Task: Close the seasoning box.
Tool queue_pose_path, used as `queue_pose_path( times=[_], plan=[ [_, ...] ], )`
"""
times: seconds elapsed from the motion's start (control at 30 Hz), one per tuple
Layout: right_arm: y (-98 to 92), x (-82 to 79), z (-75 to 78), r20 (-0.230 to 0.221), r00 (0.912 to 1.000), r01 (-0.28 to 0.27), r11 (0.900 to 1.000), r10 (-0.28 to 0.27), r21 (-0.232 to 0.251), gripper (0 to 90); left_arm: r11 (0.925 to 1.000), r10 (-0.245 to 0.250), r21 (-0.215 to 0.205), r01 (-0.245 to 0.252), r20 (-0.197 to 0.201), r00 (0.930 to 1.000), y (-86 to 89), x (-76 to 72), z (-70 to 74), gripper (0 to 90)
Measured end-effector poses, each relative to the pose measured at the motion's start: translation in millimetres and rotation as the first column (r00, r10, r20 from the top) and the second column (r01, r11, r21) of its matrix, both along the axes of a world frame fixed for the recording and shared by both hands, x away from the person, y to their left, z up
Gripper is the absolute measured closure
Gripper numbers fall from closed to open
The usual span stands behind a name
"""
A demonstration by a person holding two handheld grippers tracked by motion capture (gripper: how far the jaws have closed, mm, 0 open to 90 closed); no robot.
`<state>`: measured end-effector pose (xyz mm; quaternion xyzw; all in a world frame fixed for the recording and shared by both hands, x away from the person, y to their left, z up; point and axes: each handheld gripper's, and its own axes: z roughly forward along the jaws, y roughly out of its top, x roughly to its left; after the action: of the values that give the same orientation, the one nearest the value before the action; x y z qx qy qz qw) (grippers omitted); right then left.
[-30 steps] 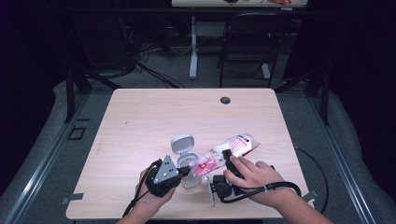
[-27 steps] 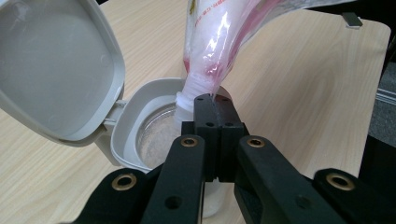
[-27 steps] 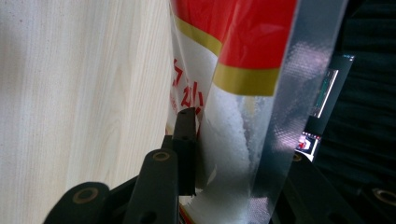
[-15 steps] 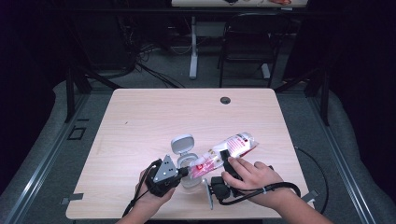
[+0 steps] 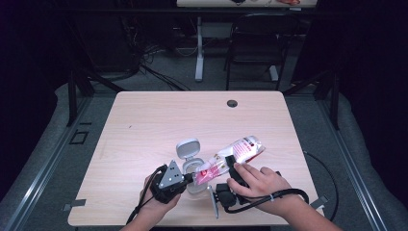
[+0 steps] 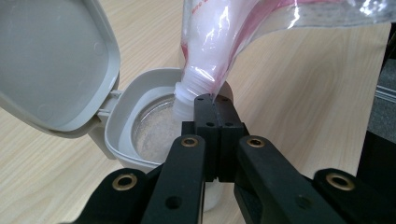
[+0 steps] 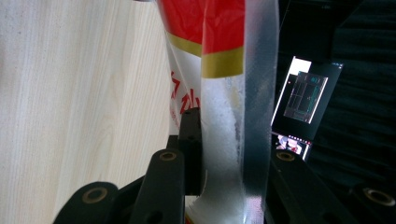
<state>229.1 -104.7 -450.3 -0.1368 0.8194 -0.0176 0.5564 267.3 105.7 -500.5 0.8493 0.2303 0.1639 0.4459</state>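
A red-and-white spouted pouch [image 5: 240, 150] slants down to the left, its white spout [image 6: 187, 95] over the mouth of a small grey container [image 5: 191, 167] whose flip lid [image 5: 187, 148] stands open. My right gripper [image 5: 226, 166] is shut on the pouch's body [image 7: 205, 42], and its jaws have just been closing further on it. The left gripper [image 5: 188, 179] is shut. Its tips [image 6: 212, 105] lie over the container's rim [image 6: 126, 154] right beside the spout. Whether they pinch anything I cannot tell. Pale grains lie inside the container.
The wooden table [image 5: 144, 120] has a round cable hole [image 5: 232, 103] near its far edge. A dark chair [image 5: 255, 43] and table legs stand behind it. A lit screen [image 7: 303, 93] appears past the pouch in the right gripper view. Cables trail from both grippers.
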Motion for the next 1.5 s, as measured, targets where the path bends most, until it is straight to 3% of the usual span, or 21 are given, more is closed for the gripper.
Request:
queue_pose_path(
  times=[0.87,1.0,1.5],
  plan=[
    [2.7,-3.5,3.3,-0.001,0.9999,-0.012,1.0,0.012,-0.007,80.5,0.9999,-0.005,-0.011,0.005,-0.009,0.9999,0.0,1.3,-0.7,90.0],
    [4.8,-4.1,4.8,0.0,0.9999,-0.01,0.999,0.01,-0.034,81.0,0.9999,-0.005,-0.011,0.005,-0.015,0.9999,0.3,1.8,-0.8,90.0],
    [8.1,-5.3,11.3,-0.001,0.9999,-0.015,0.999,0.015,-0.049,82.4,0.9996,-0.007,-0.026,0.006,-0.014,0.9999,2.7,2.8,2.4,90.0]
  ],
)
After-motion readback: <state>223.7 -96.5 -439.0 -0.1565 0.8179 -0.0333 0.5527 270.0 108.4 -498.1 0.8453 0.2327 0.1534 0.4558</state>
